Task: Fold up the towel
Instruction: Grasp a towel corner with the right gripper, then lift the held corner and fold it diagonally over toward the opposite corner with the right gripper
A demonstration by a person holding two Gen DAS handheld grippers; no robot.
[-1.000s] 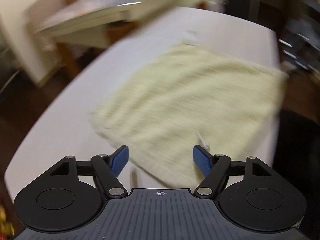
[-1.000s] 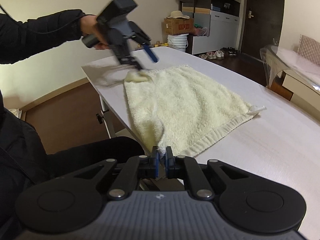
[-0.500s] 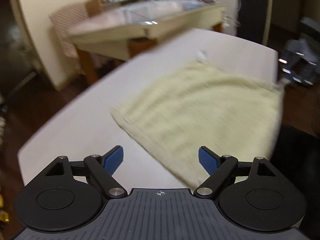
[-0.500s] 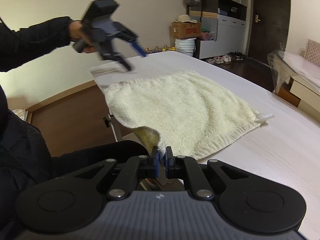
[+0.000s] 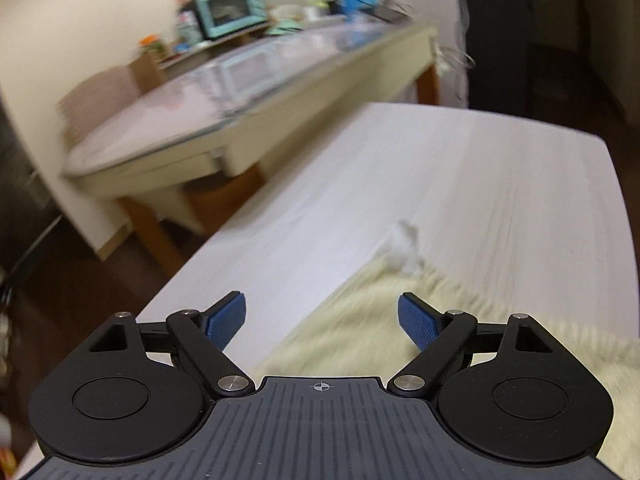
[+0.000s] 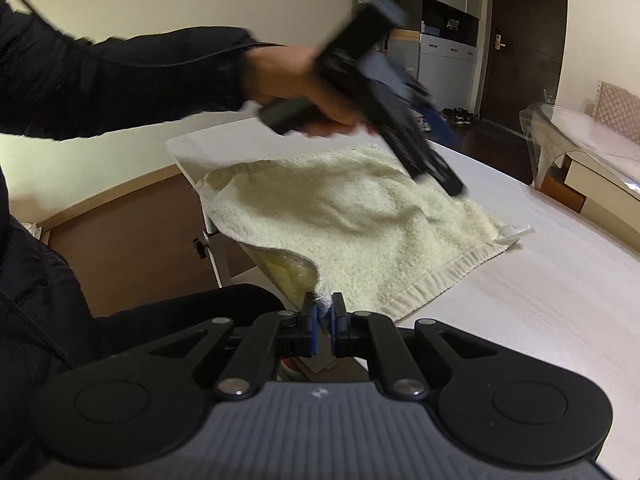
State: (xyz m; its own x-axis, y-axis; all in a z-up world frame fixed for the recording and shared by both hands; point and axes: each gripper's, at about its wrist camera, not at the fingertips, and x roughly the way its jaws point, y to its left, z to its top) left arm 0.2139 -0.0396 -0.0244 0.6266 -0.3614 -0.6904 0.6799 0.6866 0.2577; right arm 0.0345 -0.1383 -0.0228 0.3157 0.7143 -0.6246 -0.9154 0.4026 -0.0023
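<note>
Towel [image 6: 360, 216] still spread on surface [image 6: 540, 300], unfolded; one corner pinched by right gripper [image 6: 323, 316]; left gripper [image 5: 320, 316] jaws wide, empty.

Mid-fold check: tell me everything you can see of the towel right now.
The towel is pale cream terry cloth with a ribbed hem and a small white tag at its far corner. It lies mostly flat but rumpled on the white table, its near side hanging over the table's edge. The right gripper is shut on the near corner, lifting it and showing a yellower underside. The left gripper hovers open above the towel's far part; contact cannot be told.
</note>
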